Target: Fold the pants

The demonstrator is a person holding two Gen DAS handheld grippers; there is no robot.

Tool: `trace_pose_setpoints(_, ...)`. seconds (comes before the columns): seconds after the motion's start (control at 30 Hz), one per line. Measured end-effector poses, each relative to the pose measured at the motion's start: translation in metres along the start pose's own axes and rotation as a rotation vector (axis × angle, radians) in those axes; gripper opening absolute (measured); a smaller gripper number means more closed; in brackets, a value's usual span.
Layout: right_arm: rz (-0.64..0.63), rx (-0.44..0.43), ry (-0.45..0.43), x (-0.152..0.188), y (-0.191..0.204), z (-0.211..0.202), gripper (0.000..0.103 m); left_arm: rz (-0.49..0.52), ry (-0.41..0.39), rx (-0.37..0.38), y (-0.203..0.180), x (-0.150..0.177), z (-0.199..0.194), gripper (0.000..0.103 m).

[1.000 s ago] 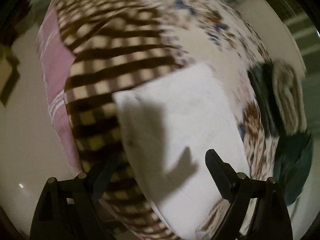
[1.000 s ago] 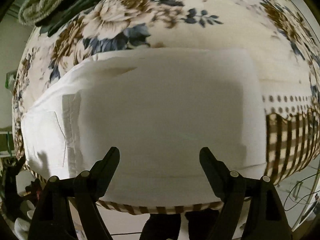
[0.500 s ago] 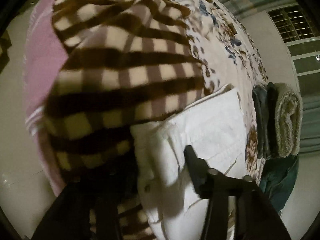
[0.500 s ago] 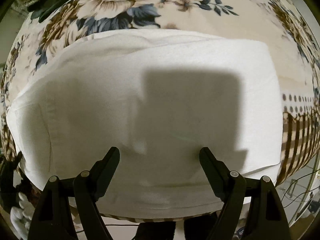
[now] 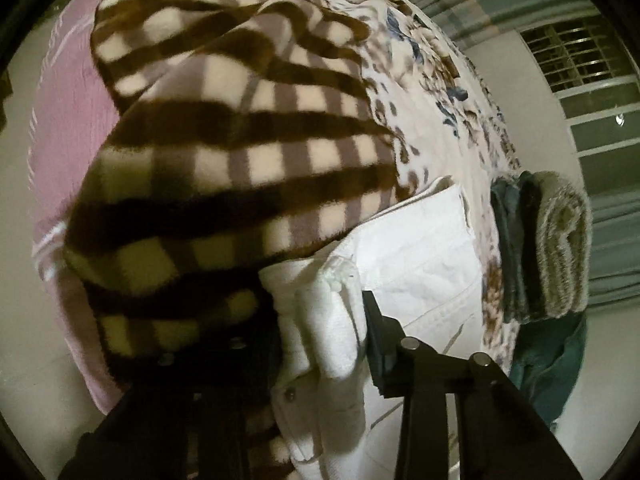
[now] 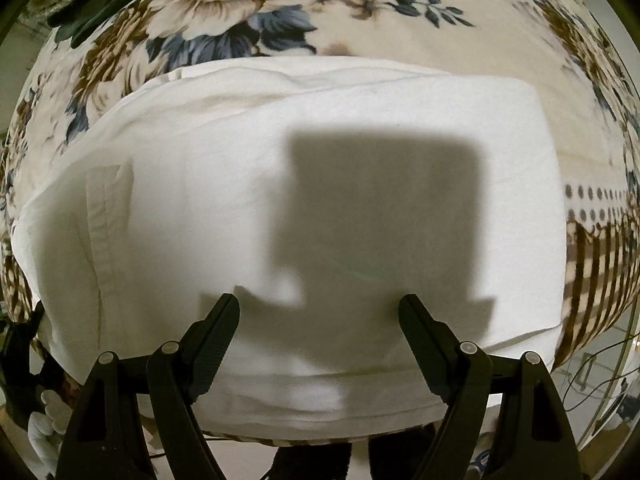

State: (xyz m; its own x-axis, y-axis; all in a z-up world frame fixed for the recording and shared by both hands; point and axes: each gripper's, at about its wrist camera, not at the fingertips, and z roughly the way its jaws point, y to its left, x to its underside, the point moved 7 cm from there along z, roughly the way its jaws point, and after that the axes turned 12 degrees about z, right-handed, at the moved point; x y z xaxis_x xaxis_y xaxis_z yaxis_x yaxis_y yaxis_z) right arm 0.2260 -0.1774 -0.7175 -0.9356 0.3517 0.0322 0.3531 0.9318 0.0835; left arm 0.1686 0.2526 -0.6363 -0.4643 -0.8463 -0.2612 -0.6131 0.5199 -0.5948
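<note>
The white pants (image 6: 224, 216) lie folded flat on the floral bedspread (image 6: 460, 48), one end against a checked blanket (image 5: 224, 168). The left gripper (image 5: 320, 332) is closing on a bunched edge of the pants between its jaws. The right gripper (image 6: 320, 312) hangs spread wide above the pants, gripping nothing

The pants (image 5: 420, 252) lay on the bed (image 5: 452, 120), blanket (image 5: 240, 152) at left, rolled towels (image 5: 556, 248) at right.
</note>
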Motion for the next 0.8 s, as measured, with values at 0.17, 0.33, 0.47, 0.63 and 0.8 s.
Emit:
trace_pose_setpoints(0.17, -0.028, 0.003, -0.012, 0.01, 0.005, 0.002, 0.084, -0.003, 0.008, 0.02, -0.001, -0.002, 0.003, 0.038)
trace_pose_setpoints(0.33, -0.051, -0.009, -0.031, 0.018, 0.006, 0.002, 0.084, 0.125, -0.072, -0.053, -0.028, -0.003, -0.023, 0.019)
trace_pose_setpoints(0.47, -0.07, -0.042, -0.05, 0.024, 0.0, -0.008, 0.084, 0.249, -0.138, -0.077, -0.068, -0.001, -0.052, 0.018)
trace_pose_setpoints(0.63, -0.068, -0.128, -0.054, 0.032, -0.016, -0.025, 0.084, 0.436, -0.195, -0.072, -0.142, 0.016, -0.093, 0.018)
trace_pose_setpoints(0.8, -0.07, -0.206, -0.052, 0.024, -0.047, -0.046, 0.084, 0.588, -0.239, -0.059, -0.214, 0.057, -0.124, 0.017)
